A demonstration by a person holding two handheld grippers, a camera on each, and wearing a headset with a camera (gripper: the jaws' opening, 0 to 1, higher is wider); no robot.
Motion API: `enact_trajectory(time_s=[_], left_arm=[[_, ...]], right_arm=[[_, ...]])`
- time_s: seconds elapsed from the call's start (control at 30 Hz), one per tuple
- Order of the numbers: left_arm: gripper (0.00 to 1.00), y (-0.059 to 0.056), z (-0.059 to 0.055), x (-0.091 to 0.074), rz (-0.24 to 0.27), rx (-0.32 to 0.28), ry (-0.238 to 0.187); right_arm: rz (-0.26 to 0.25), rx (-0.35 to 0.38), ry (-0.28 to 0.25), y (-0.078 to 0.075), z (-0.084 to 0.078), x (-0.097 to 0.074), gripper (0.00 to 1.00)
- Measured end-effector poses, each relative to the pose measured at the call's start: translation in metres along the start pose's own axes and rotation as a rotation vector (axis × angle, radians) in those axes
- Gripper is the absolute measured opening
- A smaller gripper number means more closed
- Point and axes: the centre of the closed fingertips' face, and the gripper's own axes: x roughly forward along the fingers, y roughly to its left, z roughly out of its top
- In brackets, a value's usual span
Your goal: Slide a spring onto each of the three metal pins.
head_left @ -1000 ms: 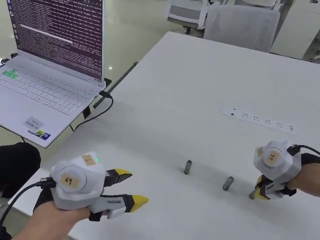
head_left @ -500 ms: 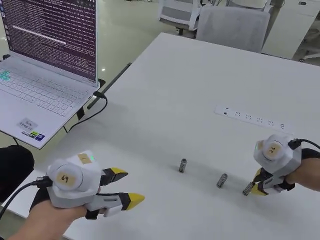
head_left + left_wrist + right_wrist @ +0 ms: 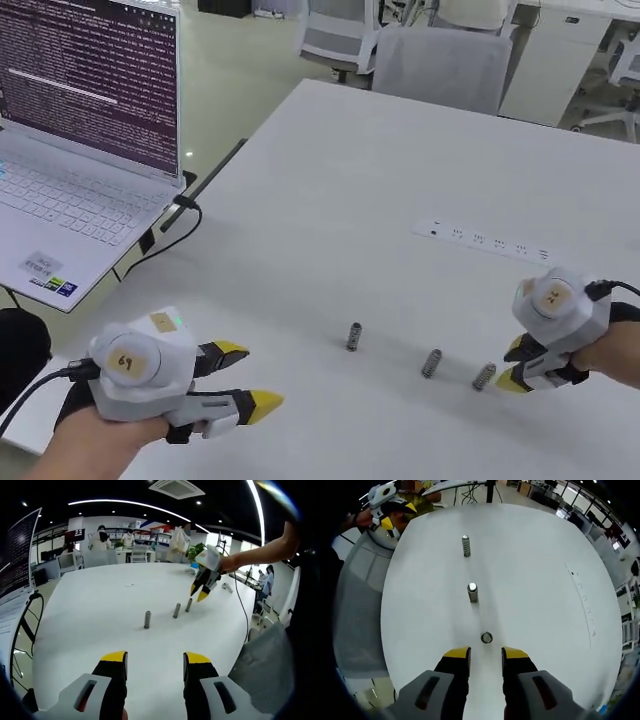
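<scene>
Three short metal pins stand in a row on the white table, each with a spring on it: the left one [image 3: 353,336] [image 3: 147,619] [image 3: 465,545], the middle one [image 3: 431,363] [image 3: 176,610] [image 3: 472,592] and the right one [image 3: 484,376] [image 3: 188,605] [image 3: 486,637]. My right gripper [image 3: 510,365] [image 3: 486,655] [image 3: 202,591] is open just behind the right spring, with nothing between its yellow fingertips. Near the table's front left edge my left gripper [image 3: 245,377] [image 3: 155,657] [image 3: 390,511] is open and empty, well short of the springs.
An open laptop [image 3: 70,150] sits at the left beyond the table edge, with a black cable [image 3: 180,215] running to it. A white power strip [image 3: 485,243] lies behind the springs. Office chairs [image 3: 440,60] stand at the far end.
My right gripper's tips were against the right spring a second ago and now stand slightly back from it. The head camera has shifted; the left gripper has hardly moved.
</scene>
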Motion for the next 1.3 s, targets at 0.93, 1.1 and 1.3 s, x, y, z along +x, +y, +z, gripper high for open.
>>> enact_trajectory(time_s=[0.93,1.1,1.3], left_arm=[[0.39,-0.014,0.006,0.0,-0.035,0.023,-0.004],[0.39,-0.015,0.007,-0.001,-0.037,0.024,-0.006],[0.39,-0.017,0.008,-0.001,-0.041,0.026,-0.007]], right_arm=[[-0.021,0.364,-0.232,0.048,-0.029,-0.025,0.33],[-0.039,0.39,-0.27,0.054,-0.031,-0.032,0.35],[-0.068,0.448,-0.35,0.06,-0.03,-0.043,0.37]])
